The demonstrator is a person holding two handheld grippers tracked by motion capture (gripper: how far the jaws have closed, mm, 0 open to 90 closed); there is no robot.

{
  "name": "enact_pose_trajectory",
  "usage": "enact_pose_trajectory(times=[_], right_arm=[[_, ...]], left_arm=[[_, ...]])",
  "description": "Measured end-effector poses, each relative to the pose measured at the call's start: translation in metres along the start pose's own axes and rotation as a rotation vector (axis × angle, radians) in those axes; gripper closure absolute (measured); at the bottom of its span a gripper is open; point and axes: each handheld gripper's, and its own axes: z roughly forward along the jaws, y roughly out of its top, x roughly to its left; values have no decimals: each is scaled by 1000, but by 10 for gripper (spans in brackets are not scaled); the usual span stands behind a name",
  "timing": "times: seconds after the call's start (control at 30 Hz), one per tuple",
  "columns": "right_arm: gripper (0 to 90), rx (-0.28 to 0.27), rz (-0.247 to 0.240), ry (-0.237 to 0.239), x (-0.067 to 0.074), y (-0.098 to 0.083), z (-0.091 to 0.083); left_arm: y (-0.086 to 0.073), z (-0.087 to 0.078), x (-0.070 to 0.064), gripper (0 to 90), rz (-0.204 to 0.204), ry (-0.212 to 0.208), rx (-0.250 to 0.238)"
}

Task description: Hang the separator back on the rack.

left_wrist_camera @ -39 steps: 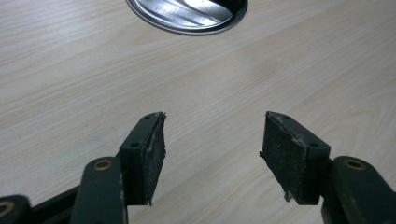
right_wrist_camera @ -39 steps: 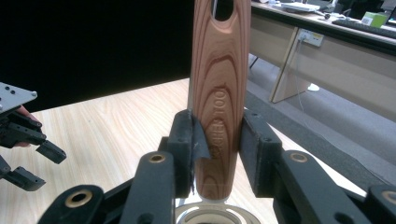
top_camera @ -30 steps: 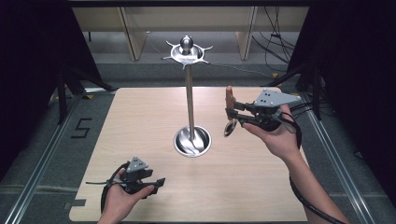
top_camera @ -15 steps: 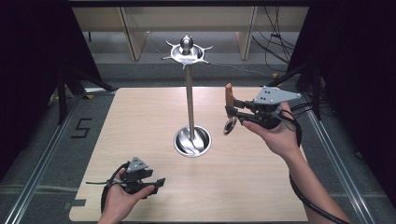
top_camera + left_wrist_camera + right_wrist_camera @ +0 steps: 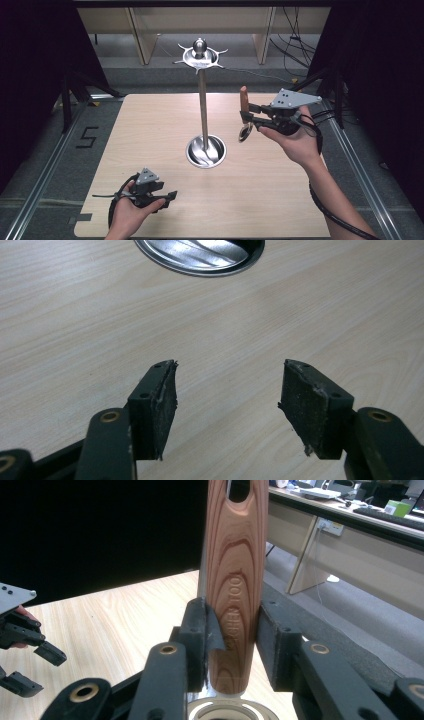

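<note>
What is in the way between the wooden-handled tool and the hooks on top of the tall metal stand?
Nothing visible. The right gripper holds the wooden-handled tool upright beside the stand's pole. Only open air lies between it and the hooks higher up.

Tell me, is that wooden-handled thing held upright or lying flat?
Upright: the right tool grips the wooden handle, which points up above the table.

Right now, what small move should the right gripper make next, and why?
Probably lift the wooden-handled utensil toward the stand's hooks: the right gripper grips it upright, below the hooks and beside the pole, and the handle has a hanging hole.
</note>
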Motion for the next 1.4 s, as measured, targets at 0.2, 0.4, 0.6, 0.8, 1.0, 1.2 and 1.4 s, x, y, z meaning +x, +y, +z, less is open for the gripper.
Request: enact_pose_trajectory(times=[0.2,0.4,0.6,0.8,1.0,1.2,1.4], right_arm=[[685,-1,9,-3,2,3,1],[685,-6,6,5,1,7,3],[684,-2,5,8,2,9,4],[684,-5,3,10,2,11,4],[685,-9,-3,12,2,13,4],[684,-8,-13,3,2,14,5],[685,-12,3,2,3,14,7]], left_arm=[[0,-1,0,384,2,10,5],[1,-2,2,384,23,6,18],[1,-2,2,384,24,4,21],[1,-3,2,384,23,16,20],[1,-2,2,384,22,5,16],[1,-2,2,383,24,5,17],[1,-2,1,383,8,-1,4]])
